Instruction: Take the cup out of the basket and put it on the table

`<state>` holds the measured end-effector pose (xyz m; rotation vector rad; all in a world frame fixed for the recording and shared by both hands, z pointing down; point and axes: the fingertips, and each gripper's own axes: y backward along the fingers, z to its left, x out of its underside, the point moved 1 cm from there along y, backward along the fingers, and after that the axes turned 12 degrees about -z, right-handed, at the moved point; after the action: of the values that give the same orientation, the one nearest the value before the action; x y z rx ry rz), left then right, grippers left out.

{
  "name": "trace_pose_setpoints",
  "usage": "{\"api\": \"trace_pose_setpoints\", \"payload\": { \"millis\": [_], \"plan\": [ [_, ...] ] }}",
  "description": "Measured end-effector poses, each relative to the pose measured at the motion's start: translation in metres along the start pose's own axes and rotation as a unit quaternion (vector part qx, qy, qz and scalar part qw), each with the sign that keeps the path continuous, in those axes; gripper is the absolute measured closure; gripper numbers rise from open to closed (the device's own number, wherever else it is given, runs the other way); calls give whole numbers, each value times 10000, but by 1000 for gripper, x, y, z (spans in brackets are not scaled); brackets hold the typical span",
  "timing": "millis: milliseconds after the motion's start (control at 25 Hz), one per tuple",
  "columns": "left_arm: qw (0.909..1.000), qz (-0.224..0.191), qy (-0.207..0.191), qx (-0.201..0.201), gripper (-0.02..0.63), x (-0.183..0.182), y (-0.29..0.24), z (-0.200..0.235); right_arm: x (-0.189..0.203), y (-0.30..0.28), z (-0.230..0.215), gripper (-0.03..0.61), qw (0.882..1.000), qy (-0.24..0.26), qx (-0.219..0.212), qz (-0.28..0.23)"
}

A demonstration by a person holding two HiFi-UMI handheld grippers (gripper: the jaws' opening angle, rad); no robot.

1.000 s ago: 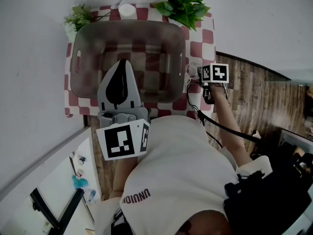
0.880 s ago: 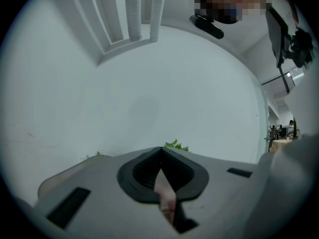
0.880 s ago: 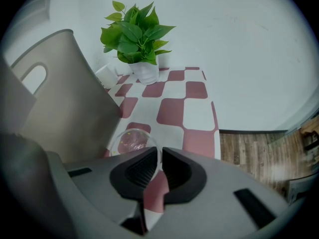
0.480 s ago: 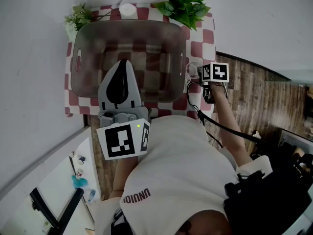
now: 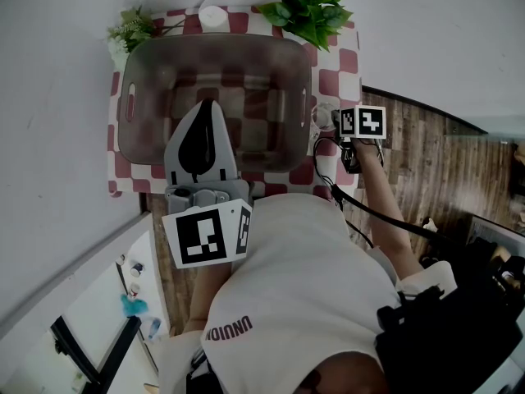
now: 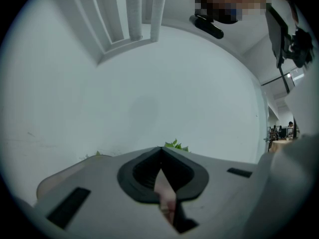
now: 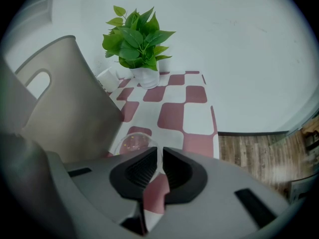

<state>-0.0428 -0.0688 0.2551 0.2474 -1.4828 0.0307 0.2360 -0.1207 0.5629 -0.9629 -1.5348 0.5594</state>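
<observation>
Checkered counter [image 7: 184, 113] right of the basket [image 5: 131, 80]: right claw [image 7: 160, 151] pinches the clear cup [image 7: 133, 144] by its rim; best spread slowly, then lift clear. Left claw [image 6: 160, 151] is pressed together, empty.

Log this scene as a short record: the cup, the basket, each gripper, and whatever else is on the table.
cup: clear, upright on the checkered cloth, beside the basket on its right, outside it
basket: grey, translucent, nothing visible inside
right gripper: tilted down, jaws closed on the cup's rim as far as its view shows
left gripper: above the basket, jaws together, nothing between them
other: potted plant at the table's far corner
task status: cup out of the basket and on the table, not yet released
</observation>
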Motion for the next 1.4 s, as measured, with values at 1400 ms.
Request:
{"api": "trace_pose_setpoints", "payload": {
  "millis": [1400],
  "plan": [
    [9972, -167, 29, 734, 601, -4, -8, -36, -136, 163, 64, 563, 9162, 1128, -479, -3814]
  ]
}}
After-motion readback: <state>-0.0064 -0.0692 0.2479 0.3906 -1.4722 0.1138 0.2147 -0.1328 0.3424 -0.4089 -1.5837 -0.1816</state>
